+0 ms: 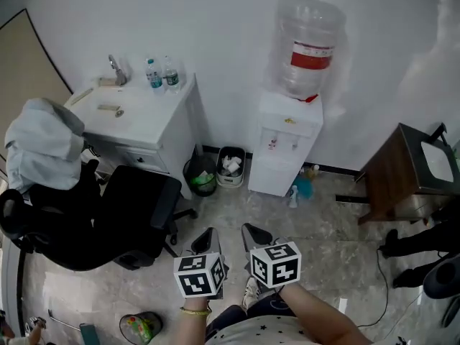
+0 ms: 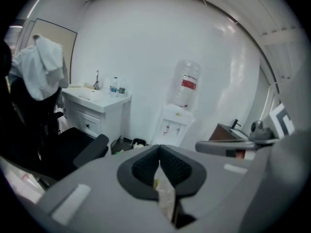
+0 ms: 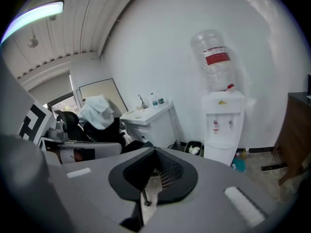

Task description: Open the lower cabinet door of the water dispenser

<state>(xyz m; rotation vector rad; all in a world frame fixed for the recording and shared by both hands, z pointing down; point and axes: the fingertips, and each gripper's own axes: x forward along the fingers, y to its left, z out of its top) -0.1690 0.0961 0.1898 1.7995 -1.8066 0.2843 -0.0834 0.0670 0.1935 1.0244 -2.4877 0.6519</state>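
**Dispenser** [image 1: 287,139]: white, standing on the floor against the wall, upper centre of the head view. A clear jug [image 1: 309,45] with a red label sits upside down on top. There are two taps on the front.

**Door** [image 1: 272,177]: the lower front panel of the dispenser. It lies flush with the body and is closed, and neither tool touches it.

**Left tool** [image 1: 207,240]: bottom centre of the head view, over the floor [image 1: 323,228]. It is well apart from the dispenser and points toward it. Its own view shows the jaws together with nothing between them.

**Right tool** [image 1: 256,236]: just beside the left tool, on its right in the frame. It is also well apart from the dispenser, which stands right of centre in this tool's view. The jaws are closed and empty.

**Counter** [image 1: 144,117]: white, with drawers below, upper left of the head view and left of the dispenser. It carries a tap [image 1: 115,69] and two small bottles [image 1: 162,74] at the back edge.

**Chair** [image 1: 122,218]: black, in front of the counter at the left of the frame. A grey cloth [image 1: 43,146] is draped over its back.

**Bins**: a black round bin [image 1: 201,175] and a small white bin [image 1: 231,166] stand side by side on the floor between counter and dispenser.

**Spray bottle** [image 1: 293,196]: on the floor by the dispenser's lower right corner.

**Cabinet** [image 1: 395,175]: brown wood, at the right edge of the frame, apart from the dispenser.
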